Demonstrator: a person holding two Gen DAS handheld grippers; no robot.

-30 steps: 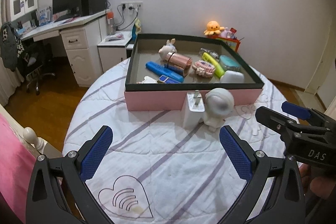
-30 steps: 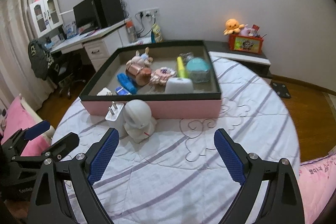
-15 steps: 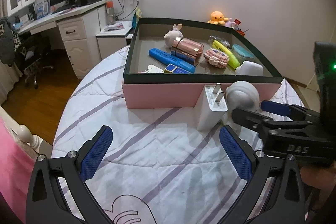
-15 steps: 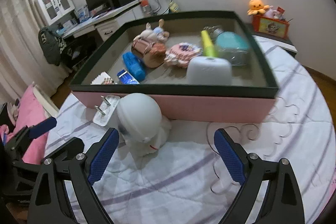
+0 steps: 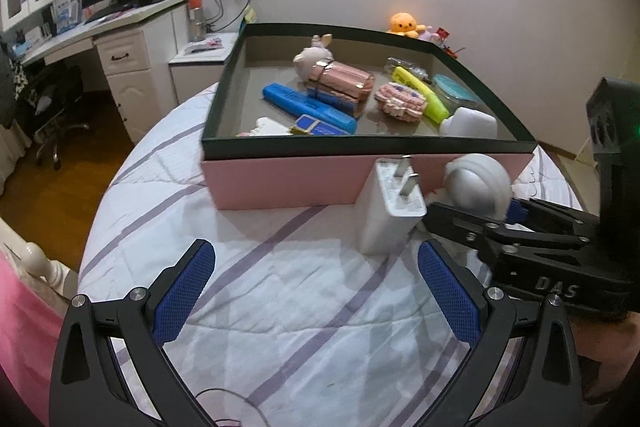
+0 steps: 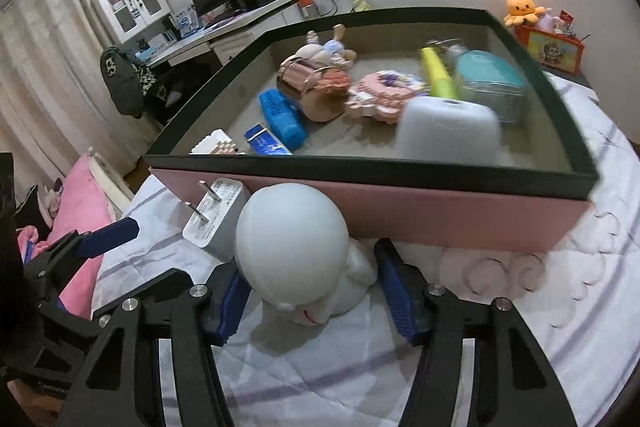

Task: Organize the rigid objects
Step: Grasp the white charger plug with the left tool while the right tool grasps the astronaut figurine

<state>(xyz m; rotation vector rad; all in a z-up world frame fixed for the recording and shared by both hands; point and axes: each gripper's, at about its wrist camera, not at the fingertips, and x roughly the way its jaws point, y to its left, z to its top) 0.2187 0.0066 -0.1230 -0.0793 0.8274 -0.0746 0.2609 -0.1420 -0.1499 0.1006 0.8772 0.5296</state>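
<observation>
Here my right claw (image 6: 312,291) brackets the smooth, light-looking figurine (image 6: 298,251) below its round head without clenching, while my left claw (image 5: 316,291) gapes empty.

Left wrist view: set low over the striped white quilt (image 5: 280,291), facing forward along two blue-padded black fingers (image 5: 182,297) toward the pink, dark-rimmed cardboard tray (image 5: 288,179), fairly near. Desk and white wall behind.

Right wrist view: closer in, looking slightly down past its own blue pads (image 6: 396,291) at the round-headed white figurine (image 6: 292,239), tray wall (image 6: 460,215) just beyond.

Shared between both: tray and its contents, figurine (image 5: 478,185), white two-pronged plug adapter (image 5: 390,211) (image 6: 218,215), orange plush octopus (image 5: 402,23) (image 6: 520,7). Each view also catching the other tool at its edge.
</observation>
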